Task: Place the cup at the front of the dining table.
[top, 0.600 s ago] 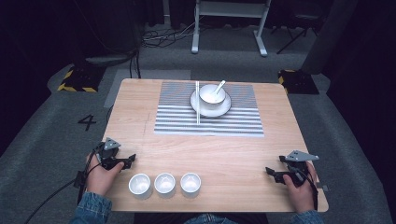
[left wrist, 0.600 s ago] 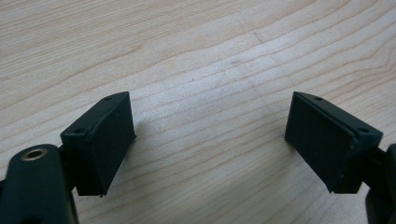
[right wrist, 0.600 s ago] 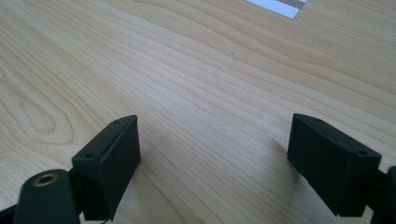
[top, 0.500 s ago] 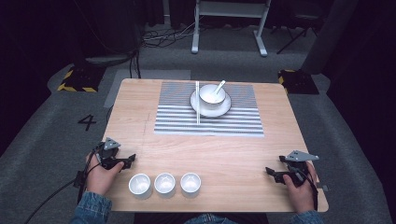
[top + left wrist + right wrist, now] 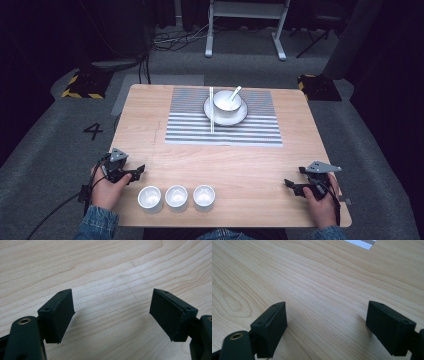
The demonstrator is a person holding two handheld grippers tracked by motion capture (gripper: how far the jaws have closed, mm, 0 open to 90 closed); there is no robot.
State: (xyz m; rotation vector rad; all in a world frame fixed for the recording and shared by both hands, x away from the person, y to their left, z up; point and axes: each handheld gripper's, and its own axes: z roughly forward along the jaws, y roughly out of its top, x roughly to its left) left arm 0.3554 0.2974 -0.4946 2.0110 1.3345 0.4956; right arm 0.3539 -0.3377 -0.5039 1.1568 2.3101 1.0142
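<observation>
High view shows a wooden table (image 5: 250, 165) with a striped mat (image 5: 225, 131) on its far half; on the mat sits a white plate (image 5: 225, 116) carrying a white bowl (image 5: 226, 101), and a white spoon (image 5: 233, 93) leans in the bowl with its handle pointing up and to the right; a pair of white chopsticks (image 5: 211, 110) lies just left of the bowl, crossing the plate's left edge and running toward the near side of the mat; along the near edge stand three small white cups (image 5: 176, 196) in a row, close together but not touching; the left gripper (image 5: 134, 172) rests at the near left of the table, just beside the leftmost cup, held by a hand (image 5: 106, 190) in a denim sleeve (image 5: 95, 227); the right gripper (image 5: 291, 186) rests at the near right, well apart from the cups, held by the other hand (image 5: 320, 205); in the left gripper view its jaws are spread wide over bare wood with nothing between them; in the right gripper view the jaws are likewise spread over bare wood, with a corner of the mat at the top edge; nothing lies between either gripper and the cups; beyond the table the grey floor (image 5: 60, 125) bears a painted number 4 (image 5: 93, 131), two black and yellow striped blocks (image 5: 82, 85), and a white metal frame (image 5: 245, 25).
</observation>
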